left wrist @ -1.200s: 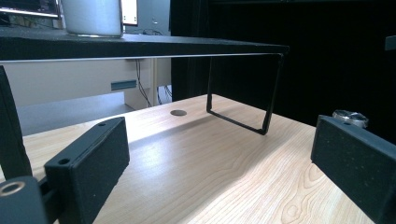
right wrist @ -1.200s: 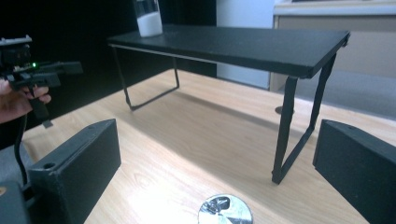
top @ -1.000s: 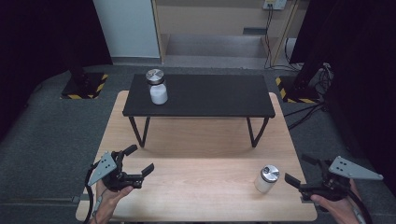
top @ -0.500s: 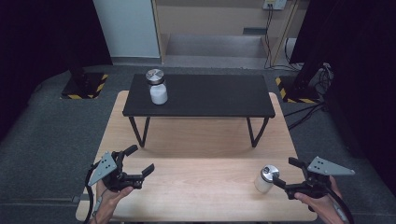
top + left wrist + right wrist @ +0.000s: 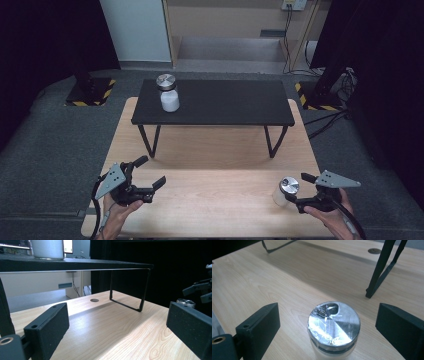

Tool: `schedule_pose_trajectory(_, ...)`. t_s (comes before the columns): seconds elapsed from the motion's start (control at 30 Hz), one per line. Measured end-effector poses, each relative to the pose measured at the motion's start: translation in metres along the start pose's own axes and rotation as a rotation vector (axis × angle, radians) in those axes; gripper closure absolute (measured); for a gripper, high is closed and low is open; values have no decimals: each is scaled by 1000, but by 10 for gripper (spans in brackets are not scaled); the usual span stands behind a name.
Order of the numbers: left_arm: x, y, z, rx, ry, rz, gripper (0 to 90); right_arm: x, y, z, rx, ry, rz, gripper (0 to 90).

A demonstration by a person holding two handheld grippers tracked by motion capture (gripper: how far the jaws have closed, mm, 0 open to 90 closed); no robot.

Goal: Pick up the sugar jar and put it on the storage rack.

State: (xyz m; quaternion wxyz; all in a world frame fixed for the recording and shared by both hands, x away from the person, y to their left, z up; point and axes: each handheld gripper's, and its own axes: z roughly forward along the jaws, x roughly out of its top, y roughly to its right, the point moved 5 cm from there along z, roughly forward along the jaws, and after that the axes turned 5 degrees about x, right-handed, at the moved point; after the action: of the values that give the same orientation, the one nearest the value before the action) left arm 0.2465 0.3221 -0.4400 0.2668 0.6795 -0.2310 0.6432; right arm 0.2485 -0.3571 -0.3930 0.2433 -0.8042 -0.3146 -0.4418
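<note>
A white jar with a silver lid (image 5: pixel 284 191) stands on the wooden table (image 5: pixel 215 200) near its front right. My right gripper (image 5: pixel 297 188) reaches it from the right. In the right gripper view the lid (image 5: pixel 333 325) sits between the two pads (image 5: pixel 259 326) with a gap on each side. The jaws have just been closing a little and stand open around the jar. A second, similar jar (image 5: pixel 168 93) stands on the left end of the black shelf (image 5: pixel 225 105). My left gripper (image 5: pixel 153 171) rests open at the front left, nothing between its pads (image 5: pixel 48 323).
The shelf stands on thin black legs (image 5: pixel 272 142) over the far half of the table. A round cable hole (image 5: pixel 94 300) lies in the tabletop under it. Dark floor and cables (image 5: pixel 320 120) surround the table.
My right gripper has moved left and down, and its jaws now flank the front jar. The left gripper has not moved.
</note>
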Motion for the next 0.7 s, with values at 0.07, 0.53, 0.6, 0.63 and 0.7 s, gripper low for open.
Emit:
schedule_pose_trajectory(0.07, 0, 0, 0, 1, -1, -2, 32, -2, 0, 3, -1, -6, 1, 67)
schedule_pose_trajectory(0.53, 0, 1, 1, -2, -6, 3, 31, -13, 3, 26, -19, -35, -22, 148)
schedule_pose_trajectory(0.6, 0, 1, 1, -3, -6, 3, 31, -15, 4, 27, -21, -33, -20, 164)
schedule_pose_trajectory(0.63, 0, 1, 1, -2, -6, 3, 31, -16, 4, 27, -27, -31, -22, 177)
schedule_pose_trajectory(0.7, 0, 1, 1, -2, -6, 3, 31, -17, 4, 28, -30, -27, -32, 218)
